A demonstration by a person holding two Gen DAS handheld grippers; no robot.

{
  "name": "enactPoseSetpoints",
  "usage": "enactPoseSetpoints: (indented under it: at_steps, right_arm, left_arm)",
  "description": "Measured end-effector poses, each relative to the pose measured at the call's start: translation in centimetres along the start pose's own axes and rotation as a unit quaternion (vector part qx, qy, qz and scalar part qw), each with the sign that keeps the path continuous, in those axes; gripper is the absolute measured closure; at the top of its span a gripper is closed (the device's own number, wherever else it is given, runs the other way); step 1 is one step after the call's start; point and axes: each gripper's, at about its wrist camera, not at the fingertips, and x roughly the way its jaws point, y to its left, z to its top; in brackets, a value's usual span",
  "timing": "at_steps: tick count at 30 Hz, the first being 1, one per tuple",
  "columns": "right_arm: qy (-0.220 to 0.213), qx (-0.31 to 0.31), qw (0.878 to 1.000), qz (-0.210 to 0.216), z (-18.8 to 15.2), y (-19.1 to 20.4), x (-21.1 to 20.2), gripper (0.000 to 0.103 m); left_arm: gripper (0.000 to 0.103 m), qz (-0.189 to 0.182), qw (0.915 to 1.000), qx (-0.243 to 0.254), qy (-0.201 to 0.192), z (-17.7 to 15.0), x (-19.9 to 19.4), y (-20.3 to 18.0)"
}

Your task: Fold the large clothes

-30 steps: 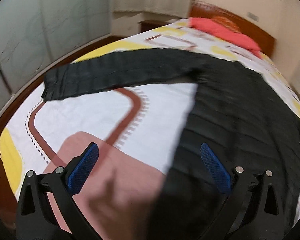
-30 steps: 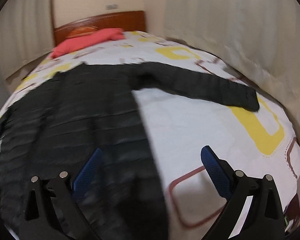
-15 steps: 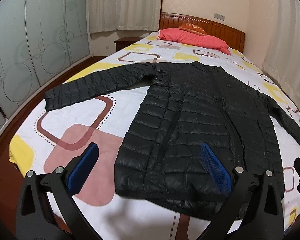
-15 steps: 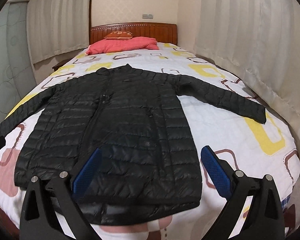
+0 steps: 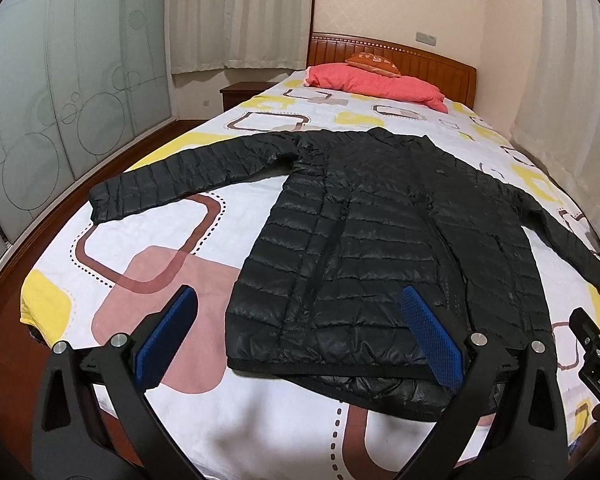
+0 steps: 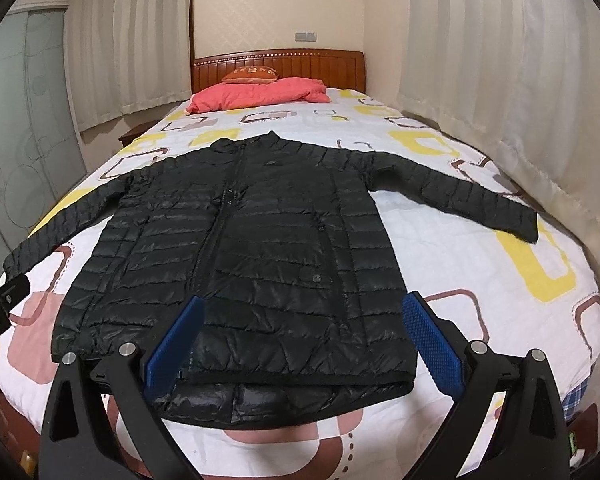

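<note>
Black puffer jacket spread flat and front-up on the bed, collar toward the headboard, sleeves out to either side. Nothing folded yet; likely the start. Left gripper and right gripper both above the jacket's hem, jaws spread, holding nothing. Next, probably: reach to a sleeve cuff, pinch it, carry it across the jacket's body.

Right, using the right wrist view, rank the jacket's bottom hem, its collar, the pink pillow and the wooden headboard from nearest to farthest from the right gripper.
1. Jacket's bottom hem: just ahead of the open right gripper.
2. Collar: mid-bed, centre.
3. Pink pillow: head of the bed, left of centre.
4. Wooden headboard: behind the pillow, against the wall.
</note>
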Motion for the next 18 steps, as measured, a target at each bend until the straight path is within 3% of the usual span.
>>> enactPoseSetpoints:
  at_steps: [18]
  right_arm:
    - [0.006,0.006,1.000,0.008,-0.3,0.1,0.0,0.005]
  left_arm:
    - [0.002,-0.018,0.9995,0.027,-0.004,-0.4,-0.8,-2.1]
